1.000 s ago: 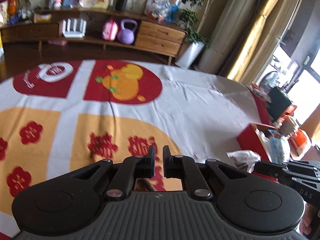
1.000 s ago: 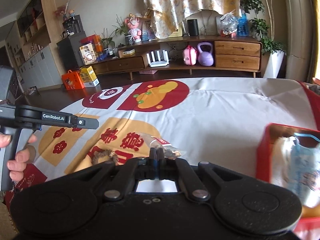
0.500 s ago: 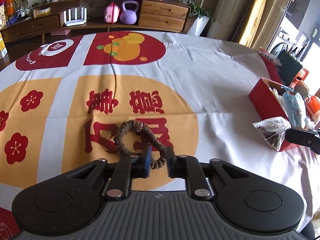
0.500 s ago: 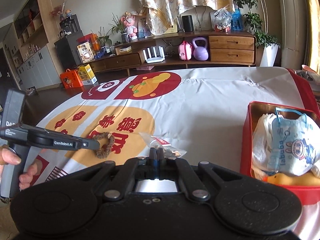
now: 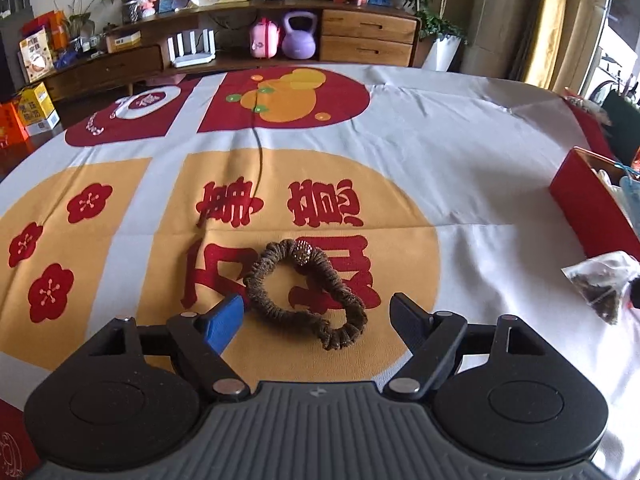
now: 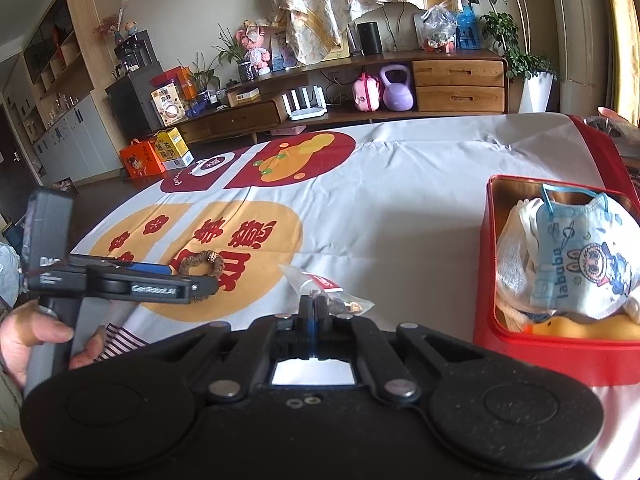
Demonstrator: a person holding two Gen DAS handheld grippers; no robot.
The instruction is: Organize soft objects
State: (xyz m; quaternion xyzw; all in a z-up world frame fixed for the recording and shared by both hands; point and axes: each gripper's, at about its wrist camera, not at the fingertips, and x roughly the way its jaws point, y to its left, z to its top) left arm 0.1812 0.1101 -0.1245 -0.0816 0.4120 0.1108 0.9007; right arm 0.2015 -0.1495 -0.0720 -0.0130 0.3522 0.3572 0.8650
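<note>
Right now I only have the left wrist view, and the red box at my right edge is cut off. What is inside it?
Observer: The red rectangular tin holds a pale blue cartoon-print face mask, resting on a bunched white mesh cloth.
Operator: Is the right gripper free to help with the scrunchie?
Observer: No. The right gripper is shut, and it appears to pinch the edge of the clear plastic bag with the red label.

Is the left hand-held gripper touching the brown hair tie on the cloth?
Apart. The left wrist view shows the left hand-held gripper opening, with cloth visible between each finger and the hair tie lying between them.
</note>
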